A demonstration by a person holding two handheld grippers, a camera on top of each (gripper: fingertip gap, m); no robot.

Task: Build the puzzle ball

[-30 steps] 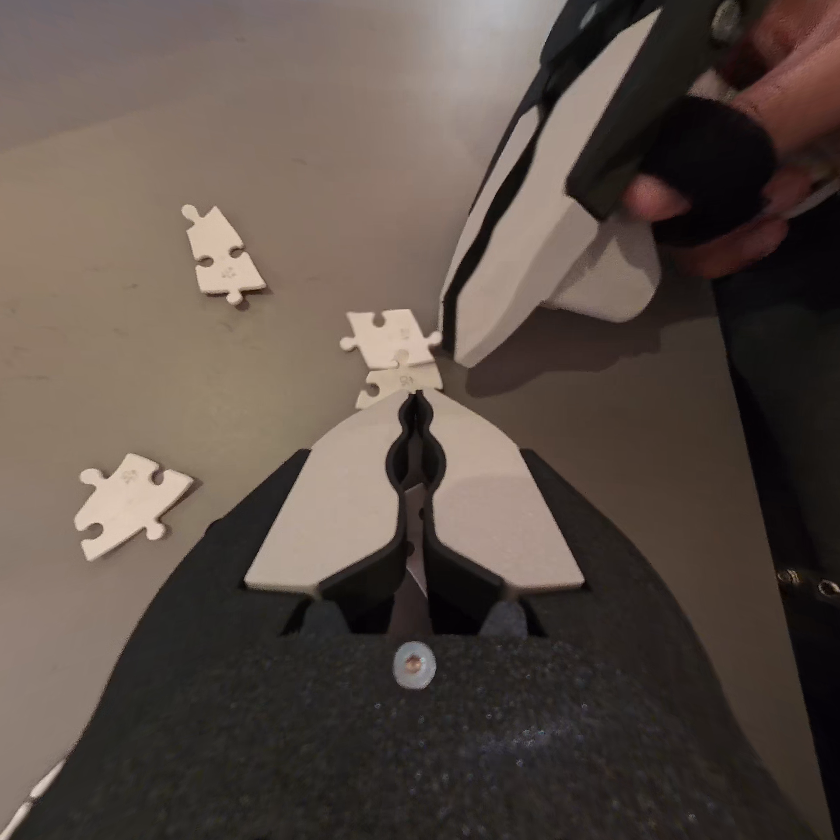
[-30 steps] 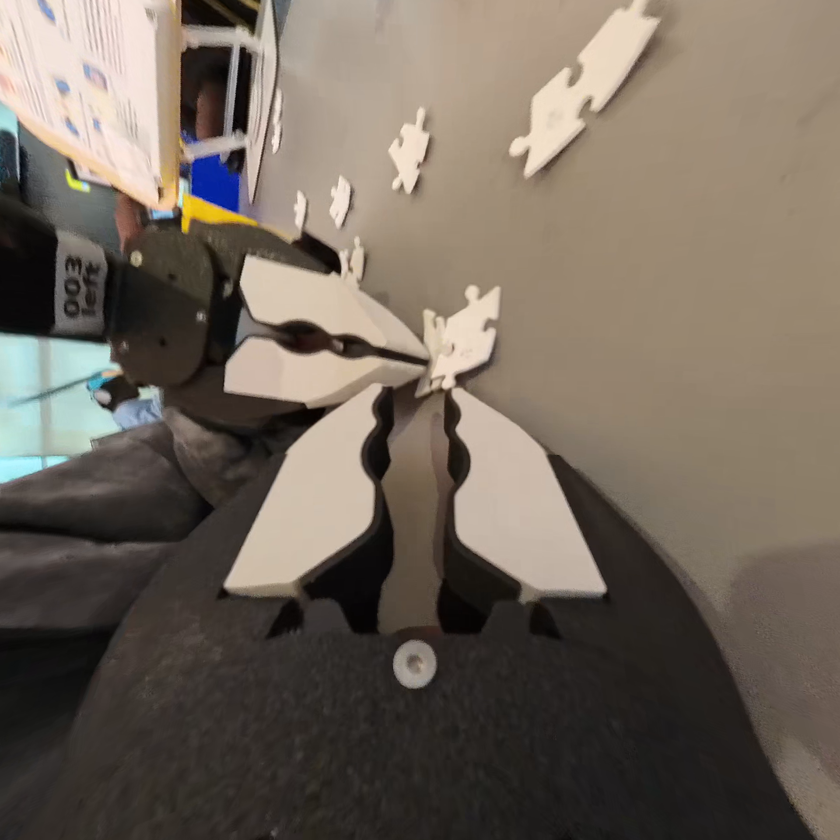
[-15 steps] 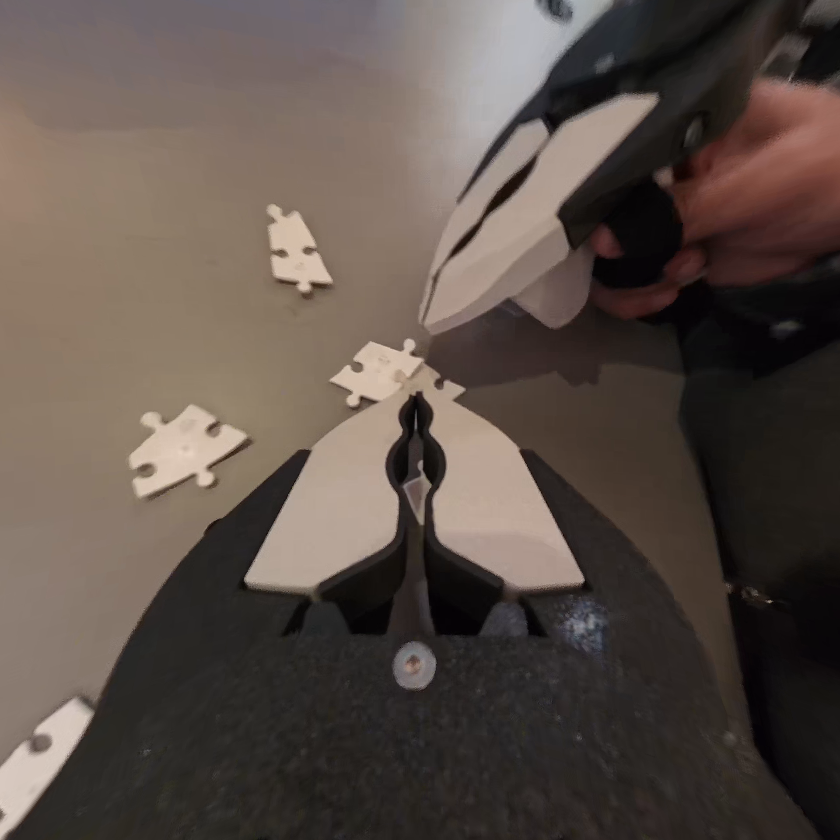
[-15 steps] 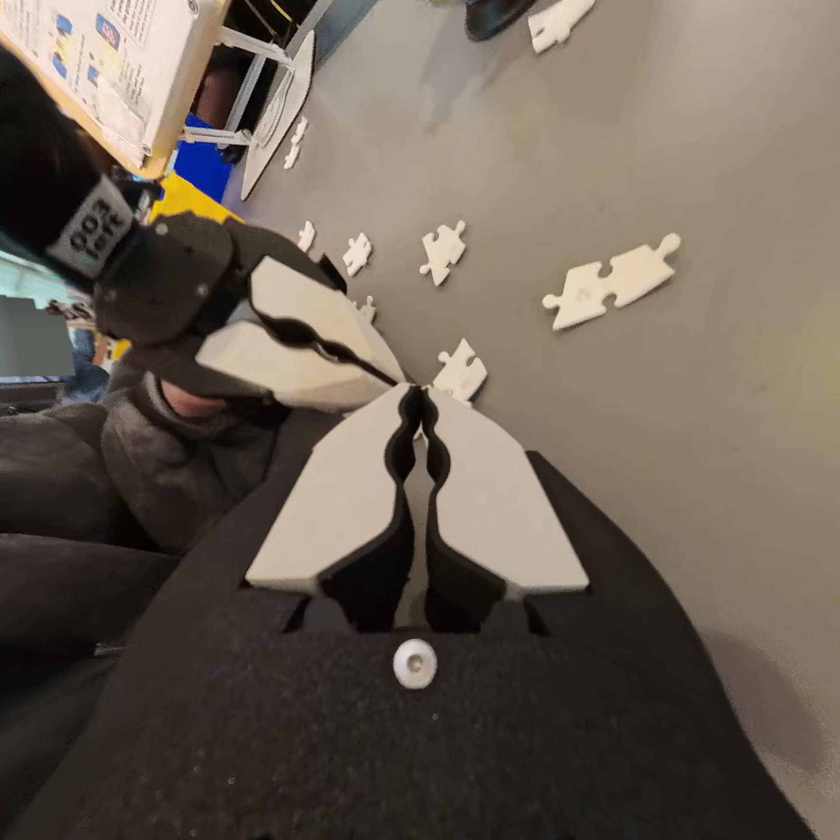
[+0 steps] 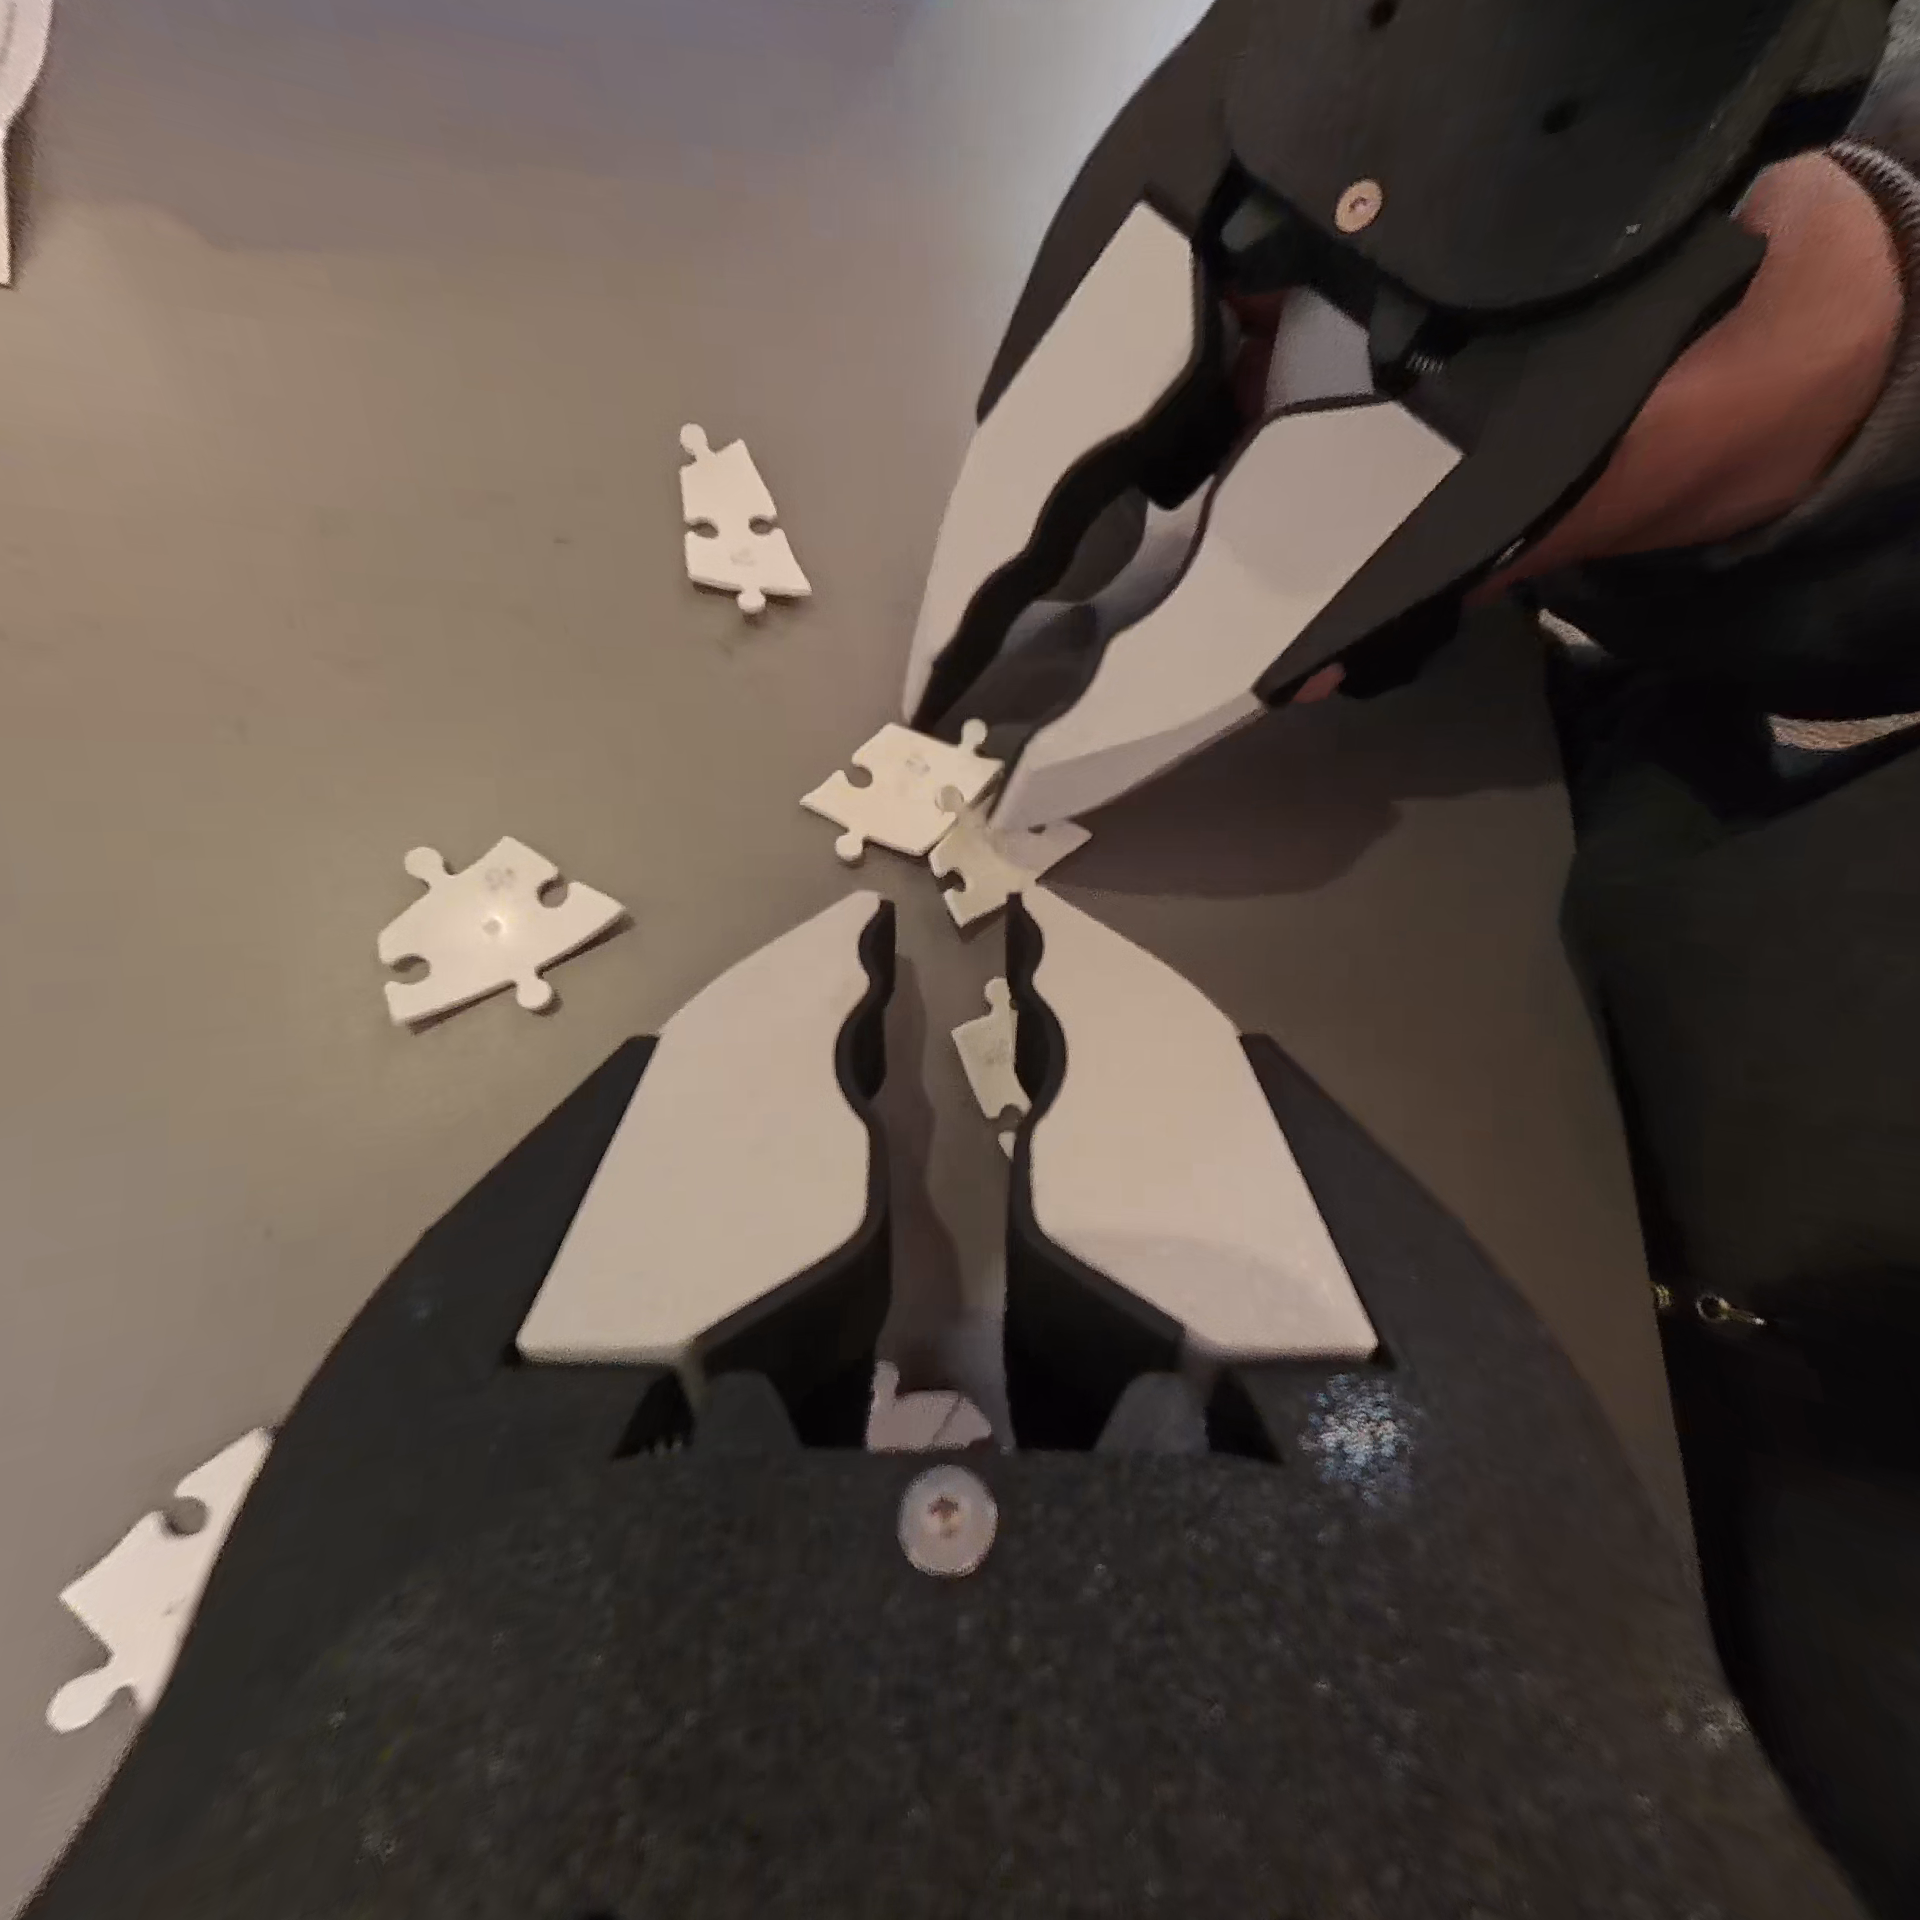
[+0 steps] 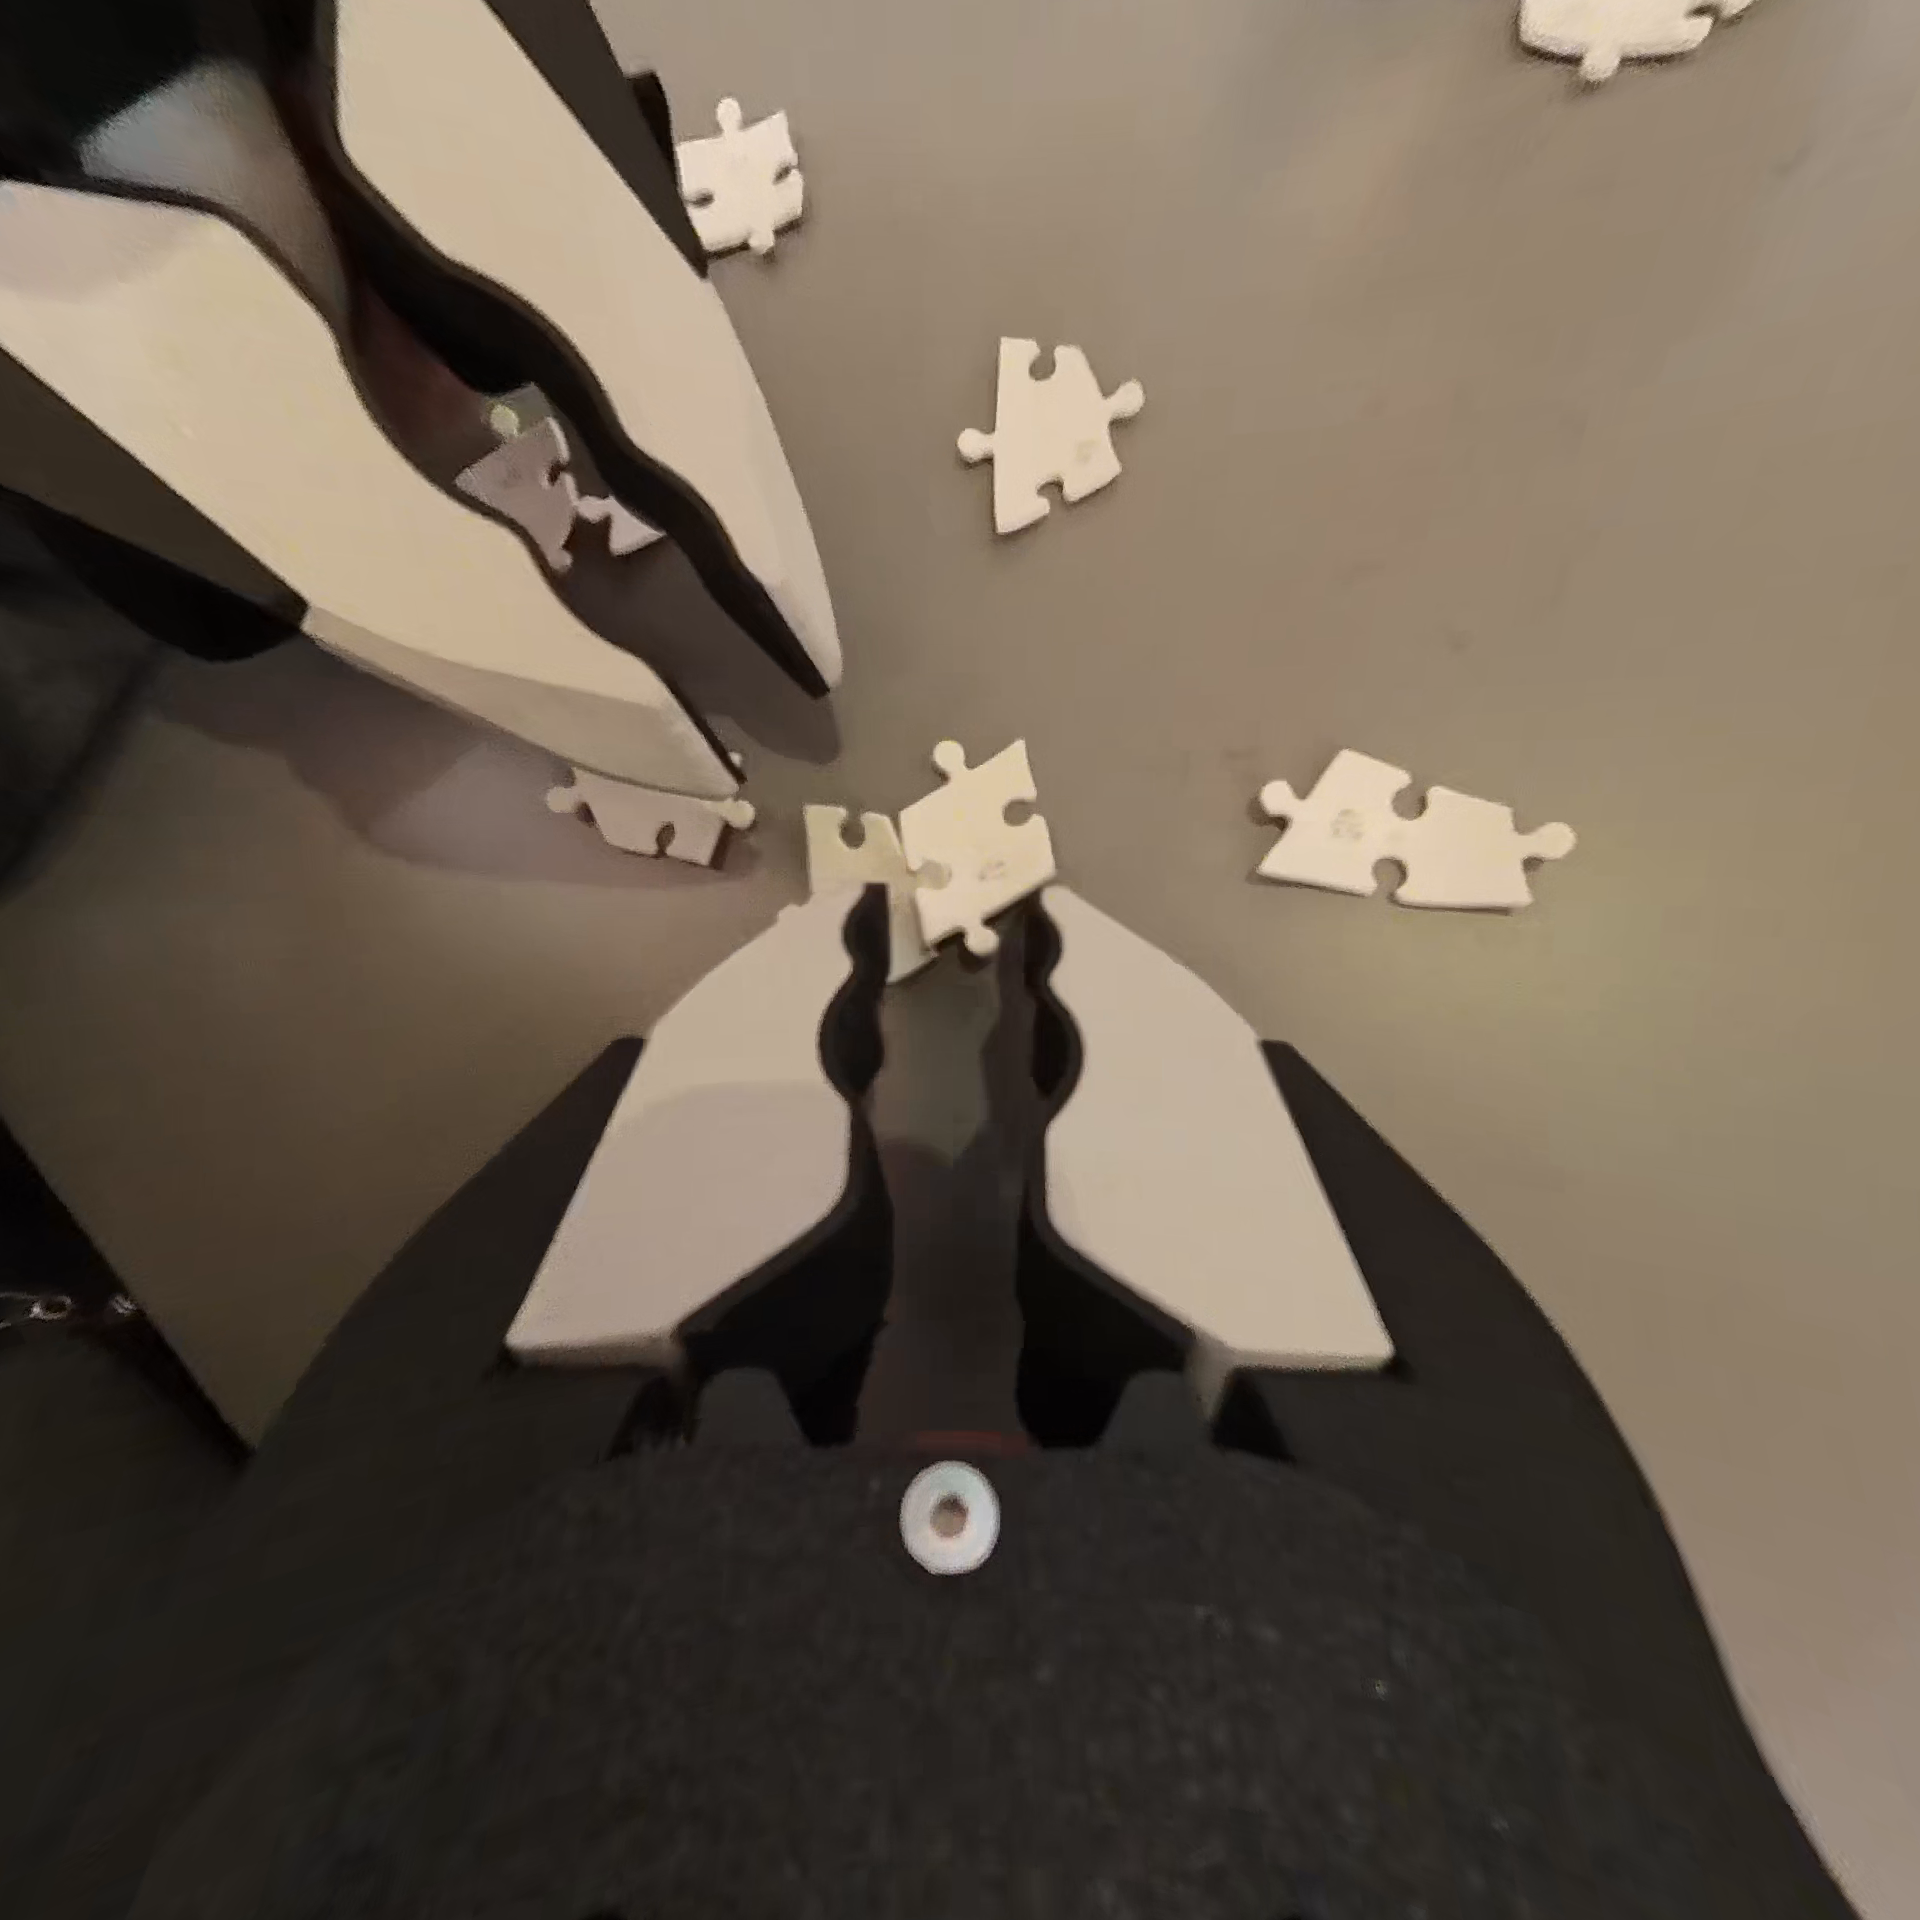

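Note:
Two white puzzle pieces, joined and overlapping, lie on the grey table (image 5: 312, 520): one (image 5: 902, 790) and its neighbour (image 5: 992, 868). They also show in the right wrist view (image 6: 977, 842). My left gripper (image 5: 951, 914) is open and empty, its tips just short of the pair. My right gripper (image 6: 951, 914) is open, its tips down at the pair's edge, one on each side. It comes in from the upper right in the left wrist view (image 5: 961, 764). Another piece (image 5: 987, 1049) lies under my left gripper.
Loose white pieces lie around: one far (image 5: 738, 530), one at left (image 5: 494, 930), one near left (image 5: 145, 1590). The right wrist view shows a joined pair (image 6: 1403, 831), single pieces (image 6: 1049, 436) (image 6: 743, 182), and the left gripper (image 6: 779, 727) at upper left. My hands' fingertips stand some 4 cm from each other.
Both grippers were shut half a second ago and are open now. My left gripper has let go of the piece it held. My right gripper has come down to the joined pair.

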